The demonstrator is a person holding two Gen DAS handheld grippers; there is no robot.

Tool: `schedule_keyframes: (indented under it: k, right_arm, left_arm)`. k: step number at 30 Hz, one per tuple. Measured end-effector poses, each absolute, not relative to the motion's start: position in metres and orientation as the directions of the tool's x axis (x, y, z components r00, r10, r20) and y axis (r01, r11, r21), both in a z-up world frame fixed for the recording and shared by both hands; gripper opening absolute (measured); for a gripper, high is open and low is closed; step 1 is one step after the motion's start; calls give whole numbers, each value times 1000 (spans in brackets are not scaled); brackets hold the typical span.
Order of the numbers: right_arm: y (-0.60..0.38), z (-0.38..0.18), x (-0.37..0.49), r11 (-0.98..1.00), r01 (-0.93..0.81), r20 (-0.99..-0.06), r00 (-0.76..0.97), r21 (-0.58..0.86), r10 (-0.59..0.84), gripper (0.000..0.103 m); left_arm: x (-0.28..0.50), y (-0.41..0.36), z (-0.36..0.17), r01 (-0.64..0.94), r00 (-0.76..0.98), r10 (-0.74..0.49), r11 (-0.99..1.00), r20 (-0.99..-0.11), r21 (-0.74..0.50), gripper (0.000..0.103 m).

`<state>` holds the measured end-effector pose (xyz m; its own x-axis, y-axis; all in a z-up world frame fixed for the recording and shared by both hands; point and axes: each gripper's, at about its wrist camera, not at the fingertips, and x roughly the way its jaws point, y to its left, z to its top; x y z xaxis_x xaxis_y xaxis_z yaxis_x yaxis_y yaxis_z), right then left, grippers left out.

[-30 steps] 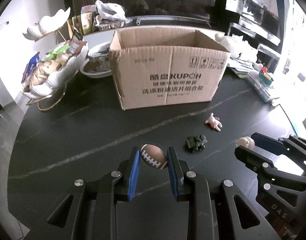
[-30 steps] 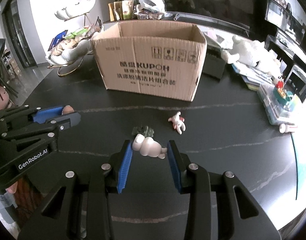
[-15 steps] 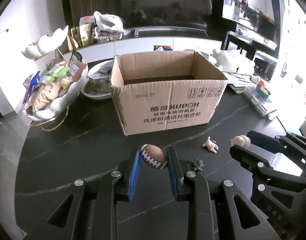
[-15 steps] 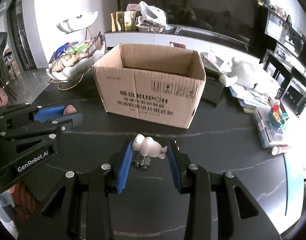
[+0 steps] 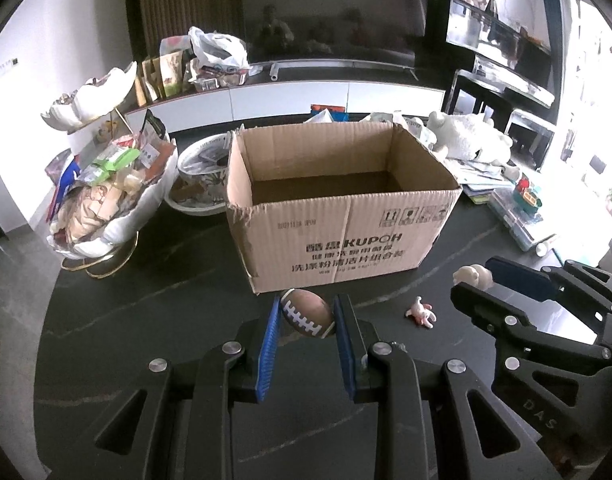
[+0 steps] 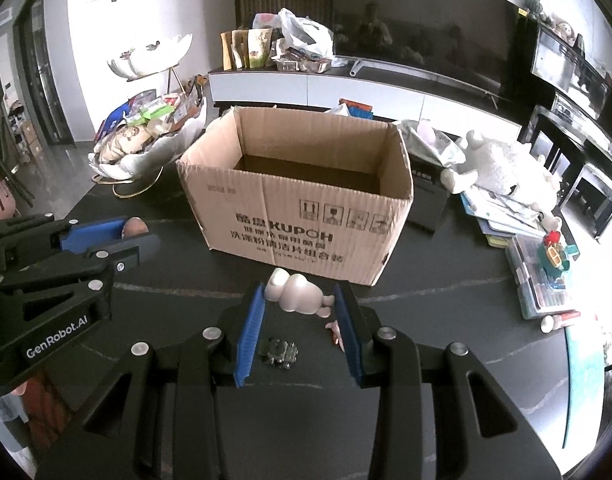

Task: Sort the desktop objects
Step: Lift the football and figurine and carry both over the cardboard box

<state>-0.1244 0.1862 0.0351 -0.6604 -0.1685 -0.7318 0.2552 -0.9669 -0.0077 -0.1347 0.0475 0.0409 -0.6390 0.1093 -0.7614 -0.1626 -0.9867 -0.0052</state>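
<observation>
My left gripper [image 5: 308,312] is shut on a small brown toy football [image 5: 307,313] with white laces, held above the dark table in front of the open cardboard box [image 5: 337,236]. My right gripper [image 6: 300,298] is shut on a white figurine [image 6: 296,296] lying sideways between its blue pads, also in front of the box [image 6: 302,220]. On the table below lie a small dark toy vehicle [image 6: 280,353] and a little pink and white figure [image 5: 421,313]. Each gripper shows in the other's view: the right gripper [image 5: 481,280] and the left gripper [image 6: 126,236].
A white shell-shaped stand [image 5: 102,208] full of snacks and a bowl [image 5: 198,184] stand left of the box. A white plush toy [image 6: 501,168], books and a clear plastic case [image 6: 541,276] crowd the right side. The black table [image 5: 146,300] has white veins.
Both grippers have risen with their toys and come closer to the box, so its inside now shows. The toy vehicle and pink figure stayed on the table.
</observation>
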Motion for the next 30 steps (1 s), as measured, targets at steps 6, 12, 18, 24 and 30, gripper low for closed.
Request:
schedule_keyframes:
  k: [6,12,18,24,30]
  right_arm:
    - [184,38,-133,-965,261,-729,-663,-12,-170,33]
    - [182,42,-140,-964,264,-725,-668,-19,-168,33]
    - [180,46,-151,-964,266,-721,-672,-23,-168,33]
    - [181,50,-161,-964,265,-716,-678,-30,-164,33]
    - [184,57,-170,-966,258,-707,-689,-32,-161,33]
  left_arm:
    - [-144,43,47,-154,-645,105,-988,-757,-6,24]
    - [-153,42,53,-154,-650,108,-988,-752,-9,24]
    - [-162,42,57,-161,-656,111,-987,-747,-5,24]
    - [-169,40,62,-162,-668,117,-987,-735,-10,24]
    - [-180,42,65,-168,-667,123,-986,-735,-13,24]
